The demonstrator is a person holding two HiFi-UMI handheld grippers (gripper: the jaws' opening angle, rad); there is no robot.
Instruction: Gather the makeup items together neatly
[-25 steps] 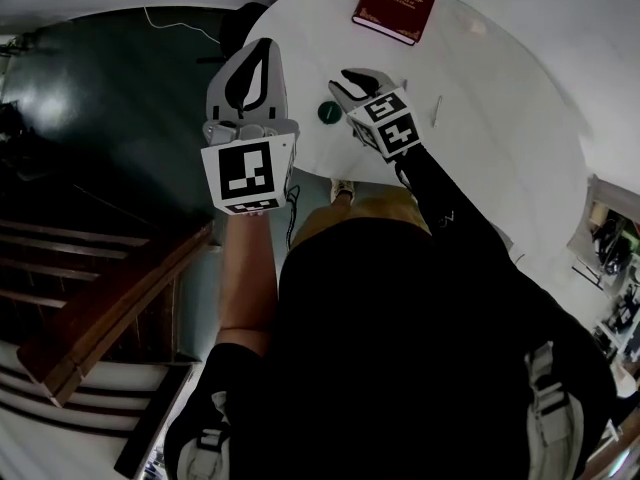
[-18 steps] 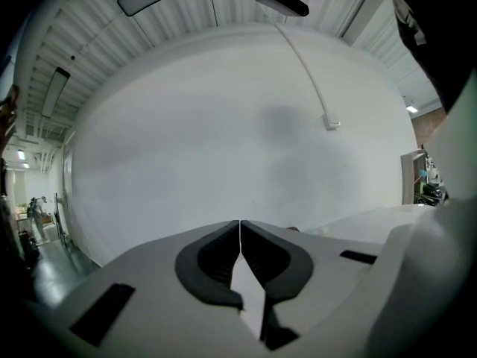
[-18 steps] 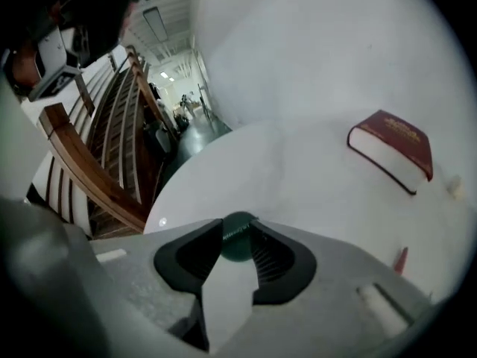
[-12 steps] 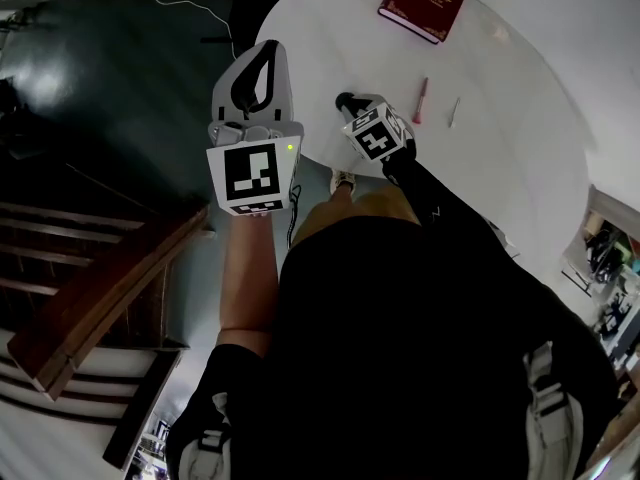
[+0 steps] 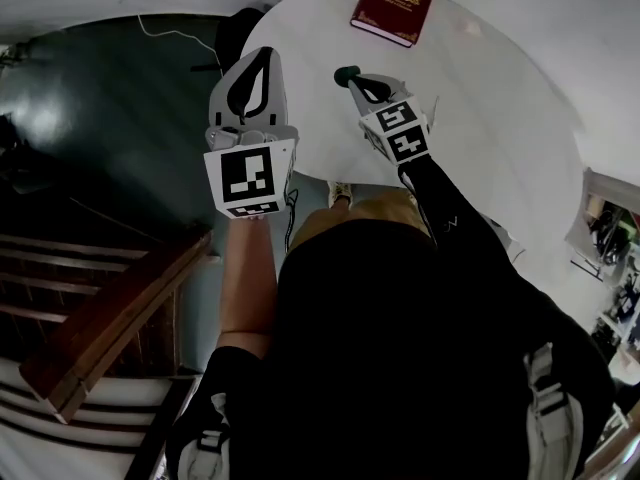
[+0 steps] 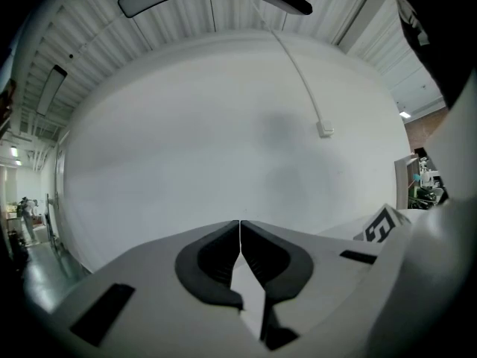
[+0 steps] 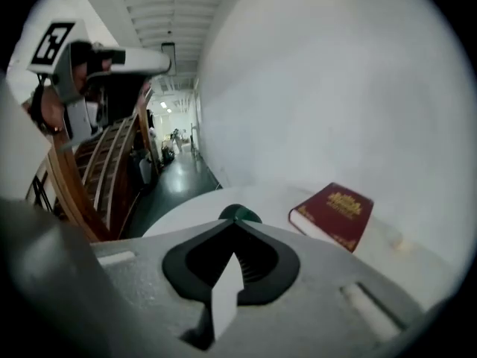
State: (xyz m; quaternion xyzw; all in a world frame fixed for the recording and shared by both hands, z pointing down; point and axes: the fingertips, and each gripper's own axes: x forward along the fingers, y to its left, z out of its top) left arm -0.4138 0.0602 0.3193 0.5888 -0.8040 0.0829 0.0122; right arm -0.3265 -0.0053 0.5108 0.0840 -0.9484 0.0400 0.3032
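**Your round white worktop (image 5: pixel 500 138), three things on it**
Near its far edge you have a dark red book (image 5: pixel 394 4) lying flat, with a small pale piece (image 5: pixel 470 28) beside it. A thin stick (image 5: pixel 437 101) lies nearer you.

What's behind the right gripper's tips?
A dark green round item pokes up past the right gripper, whose jaws just closed; a maroon book lies farther back. The jaws cover the item's lower part, hiding any grip.
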